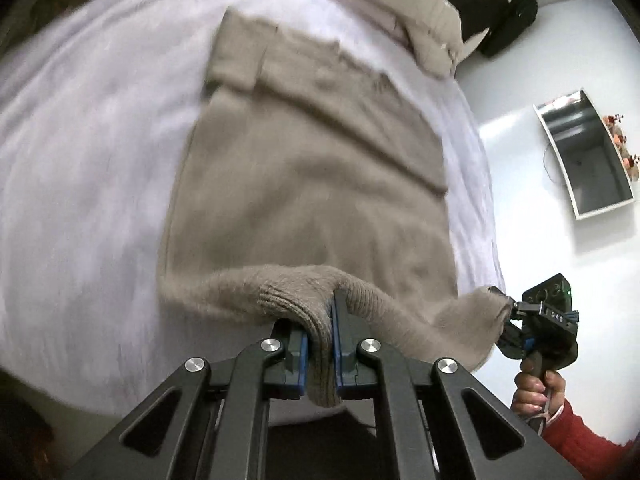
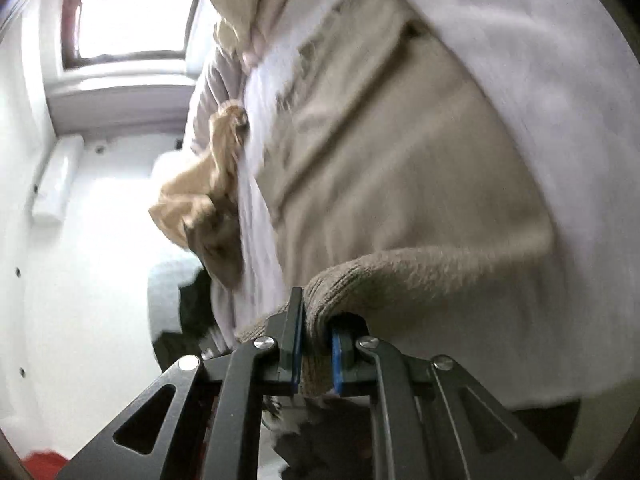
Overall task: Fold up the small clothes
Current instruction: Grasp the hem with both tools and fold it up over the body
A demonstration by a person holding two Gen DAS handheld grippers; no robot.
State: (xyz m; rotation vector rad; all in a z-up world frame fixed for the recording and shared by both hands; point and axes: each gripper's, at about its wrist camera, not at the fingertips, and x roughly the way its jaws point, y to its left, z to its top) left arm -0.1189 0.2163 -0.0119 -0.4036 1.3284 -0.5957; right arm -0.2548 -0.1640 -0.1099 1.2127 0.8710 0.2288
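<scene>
One beige knitted sweater point(image 1: 304, 168) is seen spread flat on a pale lilac bedcover point(image 1: 88, 128), its near ribbed hem point(image 1: 288, 300) lifted off the bed. Two grippers are counted. The left gripper point(image 1: 320, 344) is clamped on the hem, a fold of ribbed knit being pinched between its two blue-lined fingers point(image 1: 338, 336). The right gripper point(image 2: 314, 344) is likewise closed on the hem at the other corner, with knit bunched between its fingers point(image 2: 297, 340); in the left wrist view the same tool point(image 1: 516, 316) is seen gripping the sweater's corner, and its handle is held by one hand point(image 1: 534, 394) in a red knitted sleeve point(image 1: 584, 444). The letters "DAS" point(image 1: 557, 317) can be read on a small plate on that tool; no other writing is legible.

One sleeve of the sweater point(image 1: 240, 52) is seen folded across the upper body of the garment. At the head of the bed, cream and pale bedding point(image 1: 424, 28) is bunched, and one dark garment point(image 1: 500, 12) lies beyond it. One wall-mounted frame point(image 1: 584, 152) with small orange flowers point(image 1: 620, 140) beside it is visible. In the right wrist view, one tan garment point(image 2: 208, 200) hangs off the bed's edge, one window point(image 2: 132, 16) is bright at the top, and one white wall unit point(image 2: 56, 180) is seen. Both views are blurred.
</scene>
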